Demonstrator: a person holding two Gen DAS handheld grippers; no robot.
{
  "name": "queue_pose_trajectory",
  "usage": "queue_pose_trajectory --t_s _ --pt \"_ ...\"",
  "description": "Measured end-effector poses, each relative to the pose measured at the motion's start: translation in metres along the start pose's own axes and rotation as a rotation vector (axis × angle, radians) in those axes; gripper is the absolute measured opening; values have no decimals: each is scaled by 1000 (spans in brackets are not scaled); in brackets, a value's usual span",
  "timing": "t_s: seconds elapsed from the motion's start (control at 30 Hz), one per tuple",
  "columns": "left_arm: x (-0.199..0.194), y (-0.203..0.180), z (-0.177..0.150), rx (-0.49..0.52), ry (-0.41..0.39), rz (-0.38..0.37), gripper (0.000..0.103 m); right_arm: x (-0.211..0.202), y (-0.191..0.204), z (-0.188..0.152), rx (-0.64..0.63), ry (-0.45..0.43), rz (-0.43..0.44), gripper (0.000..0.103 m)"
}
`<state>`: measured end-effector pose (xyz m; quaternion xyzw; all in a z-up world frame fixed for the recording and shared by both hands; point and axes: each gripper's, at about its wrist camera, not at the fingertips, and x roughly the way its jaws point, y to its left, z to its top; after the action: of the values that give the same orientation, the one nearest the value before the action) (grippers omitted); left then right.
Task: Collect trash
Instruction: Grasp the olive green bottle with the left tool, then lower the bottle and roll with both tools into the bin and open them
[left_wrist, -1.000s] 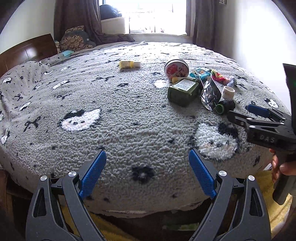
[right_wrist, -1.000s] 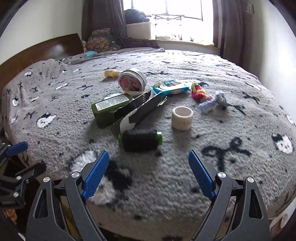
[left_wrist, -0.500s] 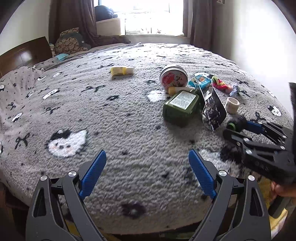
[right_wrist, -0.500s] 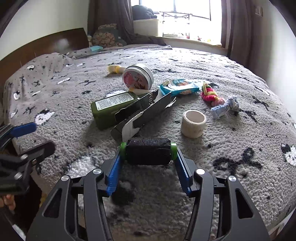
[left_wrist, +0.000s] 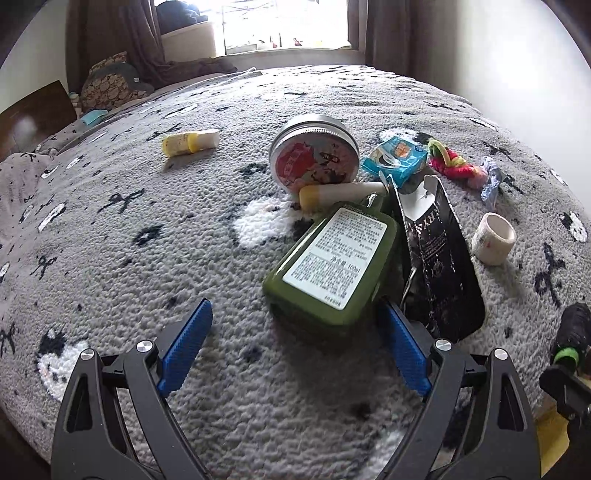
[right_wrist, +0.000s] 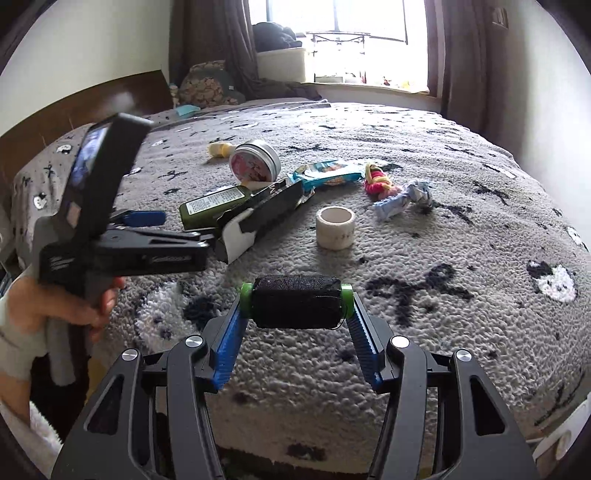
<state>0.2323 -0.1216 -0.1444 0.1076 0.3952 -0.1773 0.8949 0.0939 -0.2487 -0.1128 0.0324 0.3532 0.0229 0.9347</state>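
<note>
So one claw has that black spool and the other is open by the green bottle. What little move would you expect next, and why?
Probably the left gripper eases forward and closes on the green bottle. Its jaws stand open with the bottle's near end just ahead, one pad already beside it. The right gripper is occupied, clamped on the black spool.

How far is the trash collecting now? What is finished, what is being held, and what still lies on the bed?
Nothing looks collected yet. In hand: the right gripper has just closed on the black spool. The left gripper is open in front of the green bottle. Left on the blanket: the bottle, black box, tin, two yellow tubes, blue packet, tape roll and wrappers.
</note>
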Motion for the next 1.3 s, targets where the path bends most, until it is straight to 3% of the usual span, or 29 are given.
queue_pose_trajectory --t_s 0.17,0.23,0.27,0.5,0.93,1.03,1.3 --pt "16 -11 12 26 21 4 84 1 -8 -2 11 7 -14 55" --pt "18 -13 15 35 25 -18 76 0 -10 -4 14 8 -18 55" --pt "18 -13 16 40 25 -29 65 -1 -10 -4 15 9 -20 55" --pt "1 -10 0 45 22 -38 55 -9 -6 -6 0 -4 -27 55" --pt "-74 3 -77 39 -39 -48 52 -34 19 -16 -44 -35 -13 55" --pt "-89 2 -95 48 -62 -22 52 -42 25 -21 -48 -42 -6 55" --pt "-134 10 -127 -15 -126 -36 50 -63 35 -36 -50 -70 6 55"
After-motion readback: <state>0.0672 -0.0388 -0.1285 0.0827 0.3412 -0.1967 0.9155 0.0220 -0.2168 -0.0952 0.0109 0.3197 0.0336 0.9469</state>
